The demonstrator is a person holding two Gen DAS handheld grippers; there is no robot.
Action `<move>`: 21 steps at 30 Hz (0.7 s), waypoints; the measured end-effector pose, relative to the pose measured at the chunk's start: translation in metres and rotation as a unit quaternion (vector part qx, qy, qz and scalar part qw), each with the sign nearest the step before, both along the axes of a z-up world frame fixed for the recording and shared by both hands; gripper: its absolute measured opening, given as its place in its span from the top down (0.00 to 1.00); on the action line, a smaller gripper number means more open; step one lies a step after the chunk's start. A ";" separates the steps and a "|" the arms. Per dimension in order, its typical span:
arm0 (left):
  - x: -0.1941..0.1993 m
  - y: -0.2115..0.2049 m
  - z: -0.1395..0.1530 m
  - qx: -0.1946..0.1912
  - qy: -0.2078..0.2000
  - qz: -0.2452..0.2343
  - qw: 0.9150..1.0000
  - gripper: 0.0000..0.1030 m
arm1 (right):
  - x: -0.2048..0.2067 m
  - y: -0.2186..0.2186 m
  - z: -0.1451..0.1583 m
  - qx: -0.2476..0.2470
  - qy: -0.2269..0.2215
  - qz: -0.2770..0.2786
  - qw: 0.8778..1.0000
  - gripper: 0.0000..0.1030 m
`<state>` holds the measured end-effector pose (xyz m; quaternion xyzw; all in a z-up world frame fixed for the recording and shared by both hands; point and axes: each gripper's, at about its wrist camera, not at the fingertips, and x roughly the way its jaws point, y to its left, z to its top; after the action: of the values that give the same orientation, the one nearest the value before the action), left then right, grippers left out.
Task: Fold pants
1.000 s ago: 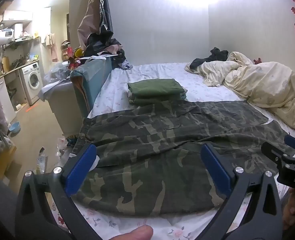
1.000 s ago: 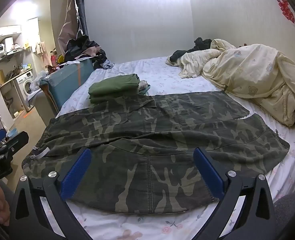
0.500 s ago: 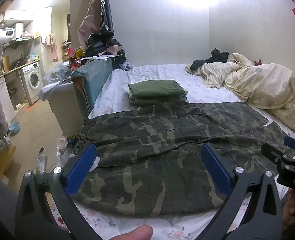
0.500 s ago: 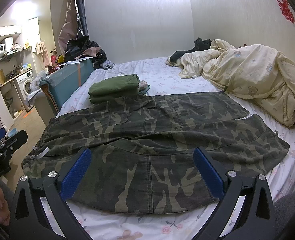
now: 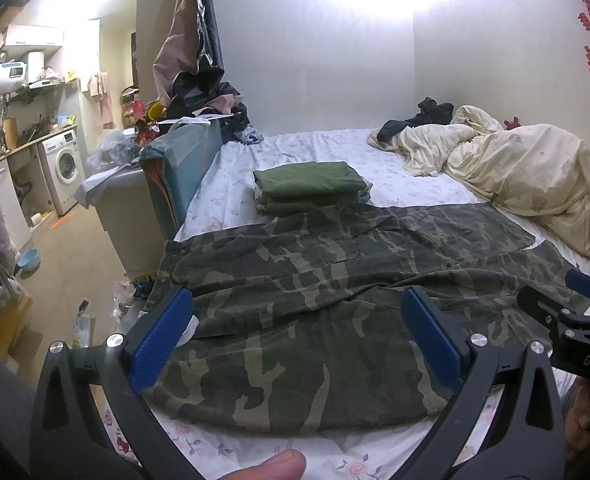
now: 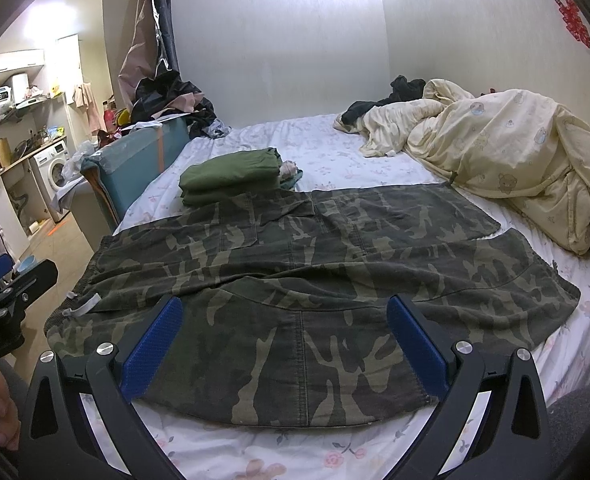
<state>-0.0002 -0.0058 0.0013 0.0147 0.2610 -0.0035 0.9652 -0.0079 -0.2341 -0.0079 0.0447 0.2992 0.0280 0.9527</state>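
Camouflage pants (image 6: 315, 280) lie flat across the frame's middle; our left gripper (image 5: 295, 344) and right gripper (image 6: 283, 344) hover wide apart, empty. We should pinch matching hem corners, lifting evenly.

The near hem of the camouflage pants (image 6: 295, 320) is partly covered by the right gripper's fingers (image 6: 153, 354). The cream duvet (image 5: 535, 176) is cut off at the right edge. Items beneath the folded green garment (image 6: 231, 174) cannot be identified.

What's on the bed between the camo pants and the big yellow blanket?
Only bare flowered sheet between the camo pants and the blanket, seen from the right wrist.
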 end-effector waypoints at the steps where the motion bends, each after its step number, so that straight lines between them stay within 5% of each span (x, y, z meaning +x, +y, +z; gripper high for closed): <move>1: 0.000 0.000 0.000 0.000 0.001 0.000 1.000 0.00 | 0.000 0.000 0.000 0.000 0.000 0.000 1.000 0.00; 21: -0.001 0.001 0.007 0.002 -0.001 0.000 1.000 0.00 | -0.001 0.003 -0.001 0.000 0.001 0.000 1.000 0.00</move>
<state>-0.0014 -0.0045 0.0084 0.0164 0.2602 -0.0026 0.9654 -0.0085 -0.2312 -0.0089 0.0444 0.3001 0.0279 0.9525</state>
